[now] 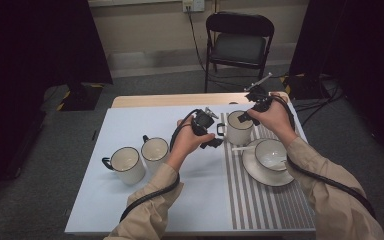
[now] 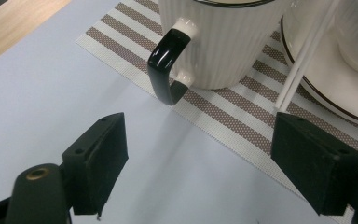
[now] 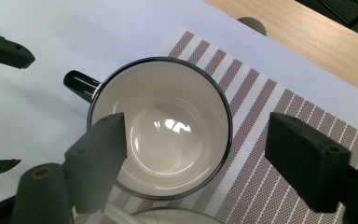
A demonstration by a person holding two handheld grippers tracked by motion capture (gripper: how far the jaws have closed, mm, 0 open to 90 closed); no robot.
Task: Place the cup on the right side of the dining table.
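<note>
A ribbed mug [image 1: 239, 128] stands upright at the left edge of the striped mat [image 1: 260, 200], its black handle [image 2: 168, 70] reaching out over the pale surface [image 1: 130, 130]. The left gripper [image 1: 214, 141] sits just beside that handle, jaws wide apart with nothing between them. The right gripper [image 1: 247, 116] hangs over the mug's far rim, its jaws also spread, clear of the rim in the right gripper view. Neither grips anything.

The mug looks placed, next to a bowl [image 1: 271, 154] on a saucer [image 1: 267, 172] with a white spoon [image 2: 303, 51] across it. Two more mugs [image 1: 139, 159] wait on the surface to the left, well apart from the mat, so more of the setting probably remains.

Room is tight on the mug's right, where the saucer nearly meets it. The open surface between the mat and the waiting mugs gives the left hand [image 1: 190, 142] free passage. The surface's far edge lies near behind the right gripper.
</note>
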